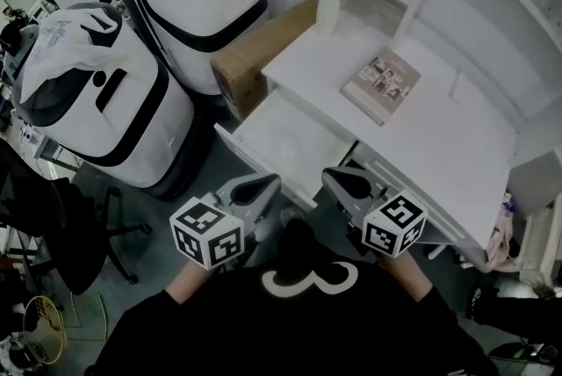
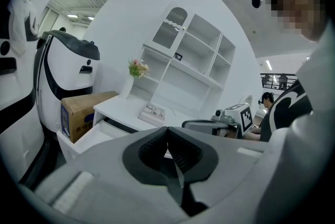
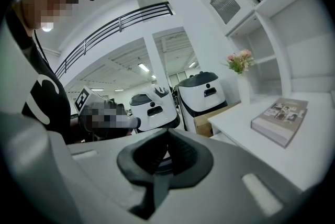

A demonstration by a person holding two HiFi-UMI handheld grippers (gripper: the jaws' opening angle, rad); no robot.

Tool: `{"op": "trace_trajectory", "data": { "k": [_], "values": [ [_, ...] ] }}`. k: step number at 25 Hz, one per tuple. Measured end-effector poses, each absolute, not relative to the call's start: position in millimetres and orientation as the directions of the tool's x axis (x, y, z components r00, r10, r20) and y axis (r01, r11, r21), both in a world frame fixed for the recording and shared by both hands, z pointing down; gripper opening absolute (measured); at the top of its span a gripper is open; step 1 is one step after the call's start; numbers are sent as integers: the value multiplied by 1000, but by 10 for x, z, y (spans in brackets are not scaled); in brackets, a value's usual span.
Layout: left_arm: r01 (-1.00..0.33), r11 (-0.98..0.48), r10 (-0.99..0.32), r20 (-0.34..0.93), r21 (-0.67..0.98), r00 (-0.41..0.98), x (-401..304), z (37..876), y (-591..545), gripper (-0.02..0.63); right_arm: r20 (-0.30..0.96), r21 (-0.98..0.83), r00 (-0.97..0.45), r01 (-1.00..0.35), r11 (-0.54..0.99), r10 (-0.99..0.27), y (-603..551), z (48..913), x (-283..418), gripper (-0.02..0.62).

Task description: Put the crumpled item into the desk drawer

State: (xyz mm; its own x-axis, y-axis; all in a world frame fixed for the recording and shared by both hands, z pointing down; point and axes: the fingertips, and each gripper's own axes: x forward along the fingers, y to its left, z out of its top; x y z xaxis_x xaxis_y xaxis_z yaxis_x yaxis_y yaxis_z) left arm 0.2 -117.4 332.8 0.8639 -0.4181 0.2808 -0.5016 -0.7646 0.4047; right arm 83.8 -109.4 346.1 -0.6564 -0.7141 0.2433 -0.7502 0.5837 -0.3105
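We held left gripper (image 1: 261,188) and right gripper (image 1: 342,182) empty, jaws together, near the desk (image 1: 443,141) and its open drawer (image 1: 281,141).

- The desk drawer (image 1: 279,142) (image 2: 82,137) is white and shallow, with low walls.
- It stands pulled well out from under the desk (image 1: 439,146) top, open, its pale floor showing.
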Motion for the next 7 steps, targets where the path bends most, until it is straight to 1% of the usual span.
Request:
{"op": "trace_trajectory", "data": {
  "k": [7],
  "values": [
    [-498,-766,-411,287,405,865,49,3384,-1195,9,249,-328,-657,-749,576,-712,-1114,3550,860,2]
  ]
}}
